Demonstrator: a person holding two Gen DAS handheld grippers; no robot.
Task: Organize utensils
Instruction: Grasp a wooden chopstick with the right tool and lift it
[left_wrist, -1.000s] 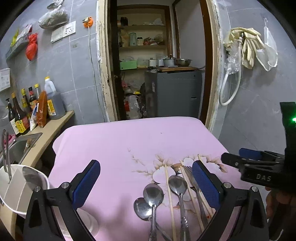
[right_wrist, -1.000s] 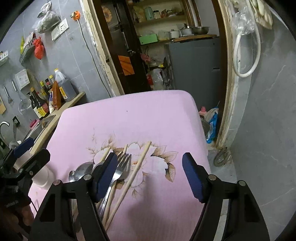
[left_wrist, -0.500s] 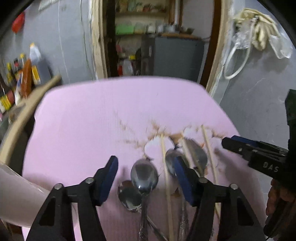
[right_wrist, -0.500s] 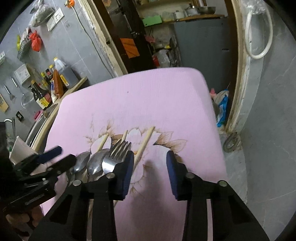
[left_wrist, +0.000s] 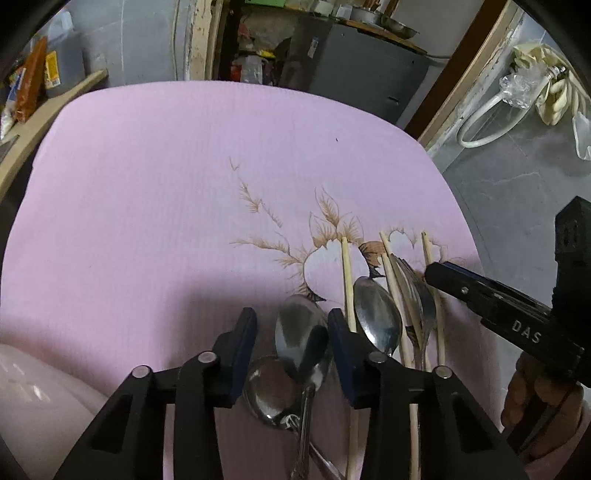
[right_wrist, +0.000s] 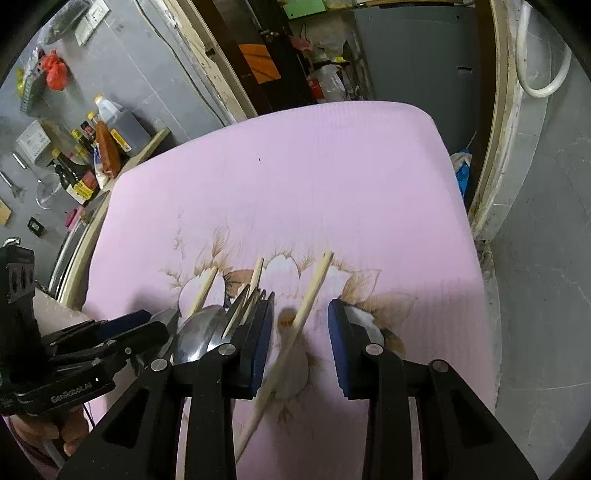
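Left wrist view has the left tongs (left_wrist: 291, 349) closing around the bowl of a spoon (left_wrist: 301, 339) that lies on the pink cloth (left_wrist: 166, 184) covering the counter, with a second spoon (left_wrist: 271, 391) tucked under it at about 7 o'clock. The pads aren't pressing on it yet, as far as I can tell. Another spoon (left_wrist: 376, 317), a fork (left_wrist: 419, 295) and some chopsticks (left_wrist: 347, 280) sit off at 3 o'clock from there. Over in the right wrist view, the right tongs (right_wrist: 300, 343) are partly closed and straddle one chopstick (right_wrist: 306, 306) without pinching it, so nothing's held there either. My take for doing this grab well: come down so the pads bracket the spoon's neck rather than the wide, slippery bowl, and keep clear of the spoon underneath or both will drag. For the chopstick, square the pads across it before squeezing, since it lies diagonally and could easily roll or pivot out.
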